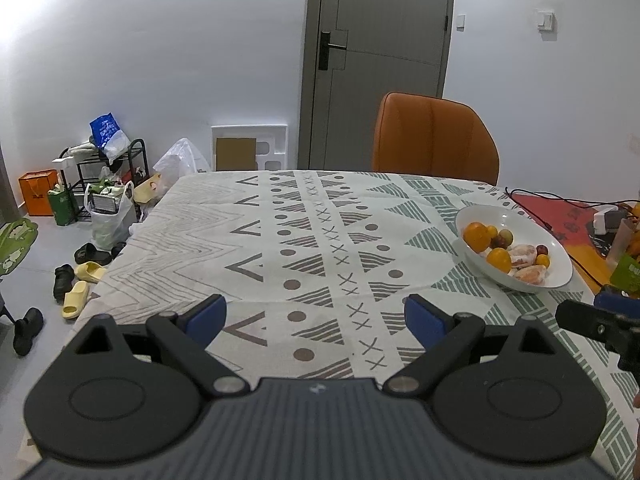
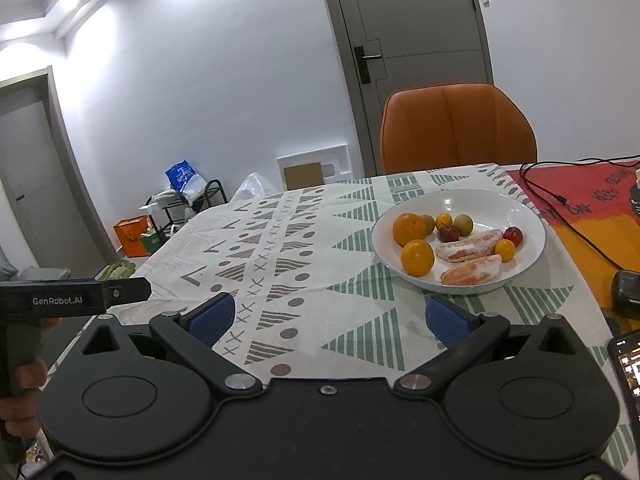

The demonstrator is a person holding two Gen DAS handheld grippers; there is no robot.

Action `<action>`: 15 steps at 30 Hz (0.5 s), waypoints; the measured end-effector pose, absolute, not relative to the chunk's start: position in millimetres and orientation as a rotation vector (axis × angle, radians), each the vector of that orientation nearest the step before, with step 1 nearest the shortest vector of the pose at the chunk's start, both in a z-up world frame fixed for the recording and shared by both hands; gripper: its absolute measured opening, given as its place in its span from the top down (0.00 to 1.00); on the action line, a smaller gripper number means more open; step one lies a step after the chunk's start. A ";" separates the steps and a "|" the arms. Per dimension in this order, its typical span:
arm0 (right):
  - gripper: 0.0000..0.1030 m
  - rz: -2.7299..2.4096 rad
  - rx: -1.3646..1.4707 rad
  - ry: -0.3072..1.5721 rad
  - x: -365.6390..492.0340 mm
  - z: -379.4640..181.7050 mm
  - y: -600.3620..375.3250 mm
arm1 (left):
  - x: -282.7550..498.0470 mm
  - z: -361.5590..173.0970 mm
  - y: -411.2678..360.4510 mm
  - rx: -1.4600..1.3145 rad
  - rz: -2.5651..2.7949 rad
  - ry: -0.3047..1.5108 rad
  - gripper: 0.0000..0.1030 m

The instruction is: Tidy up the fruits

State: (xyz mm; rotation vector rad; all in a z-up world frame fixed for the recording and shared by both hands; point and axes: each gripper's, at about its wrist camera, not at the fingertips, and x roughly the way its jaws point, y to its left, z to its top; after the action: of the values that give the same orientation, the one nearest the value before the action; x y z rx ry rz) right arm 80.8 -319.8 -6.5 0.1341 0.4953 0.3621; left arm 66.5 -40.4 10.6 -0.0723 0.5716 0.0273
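A table (image 2: 344, 280), covered by a patterned cloth (image 1: 304, 248) printed with grey and green triangles, dots and crosses, was shown filling the lower half of both views. A grey door (image 1: 384, 60) was set in the white wall behind it, and an orange chair (image 2: 456, 128) was drawn up at the far edge of the table. To the right of the patterned cloth, a red and orange mat (image 2: 592, 208) was seen, crossed by a black cable (image 2: 568, 224).

The white bowl (image 2: 532, 216) was placed on the cloth toward the right side of the table, near the chair. All the fruit in view was held in it: two large oranges (image 2: 417, 257) at its left, two peeled citrus segments (image 2: 471, 272) near the centre and front, two small orange fruits (image 2: 505, 249), two small red fruits (image 2: 449, 233) and small greenish fruits (image 2: 463, 224) toward the back.

The left gripper (image 1: 316, 316) was held above the cloth, well left of the bowl, its blue pads (image 1: 208, 314) spread wide with nothing between them. The right gripper (image 2: 330, 316) was held low, near the bowl's front rim, its jaws likewise parted and empty. In the right wrist view, the left gripper's black body was visible at the left edge, gripped by a hand (image 2: 24, 380).

A phone (image 2: 628, 368) with a lit screen lay at the right edge. On the floor to the left, a shoe rack (image 1: 108, 176), bags (image 1: 108, 216) and slippers (image 1: 80, 288) were seen.
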 end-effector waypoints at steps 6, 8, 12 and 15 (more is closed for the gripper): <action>0.00 0.362 0.131 0.501 80.9 -8.5 -318.7 | 67.0 11.3 -40.0 -0.075 0.031 0.573 0.08; 0.00 0.362 0.132 0.503 80.8 -9.1 -318.6 | 66.7 11.8 -39.4 -0.075 0.032 0.575 0.08; 0.00 0.363 0.132 0.504 80.5 -9.3 -317.8 | 65.5 13.6 -39.0 -0.069 0.033 0.571 0.08; 0.00 0.364 0.133 0.504 80.3 -9.4 -317.5 | 65.2 14.1 -37.7 -0.074 0.035 0.569 0.08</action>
State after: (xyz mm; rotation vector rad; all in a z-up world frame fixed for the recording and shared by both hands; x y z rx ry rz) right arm 80.3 -317.5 -9.4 0.1328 0.5043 0.3640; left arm 65.2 -37.7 14.1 -0.0740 0.5690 0.0350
